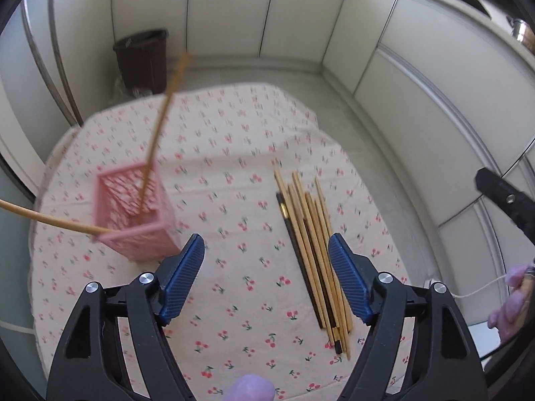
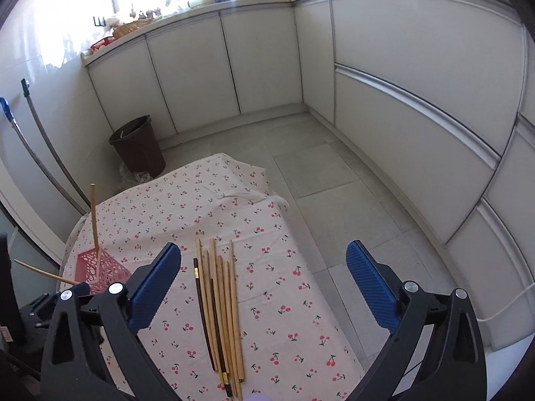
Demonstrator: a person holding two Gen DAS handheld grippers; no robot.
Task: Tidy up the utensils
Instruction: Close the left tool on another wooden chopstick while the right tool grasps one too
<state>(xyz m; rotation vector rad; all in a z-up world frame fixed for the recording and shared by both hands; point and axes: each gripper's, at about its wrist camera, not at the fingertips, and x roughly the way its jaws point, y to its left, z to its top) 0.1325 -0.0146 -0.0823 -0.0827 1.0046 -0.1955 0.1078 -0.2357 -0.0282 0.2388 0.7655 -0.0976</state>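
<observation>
A pink lattice holder stands on the left of the cherry-print tablecloth; two light wooden chopsticks lean out of it. The holder also shows in the right wrist view. A bundle of several light and dark chopsticks lies flat on the cloth to the right, and also shows in the right wrist view. My left gripper is open and empty above the cloth between holder and bundle. My right gripper is open and empty above the bundle's right side.
A dark brown waste bin stands on the tiled floor beyond the table. White kitchen cabinets line the back and right. Mop handles lean on the left wall. The table's right edge drops to floor.
</observation>
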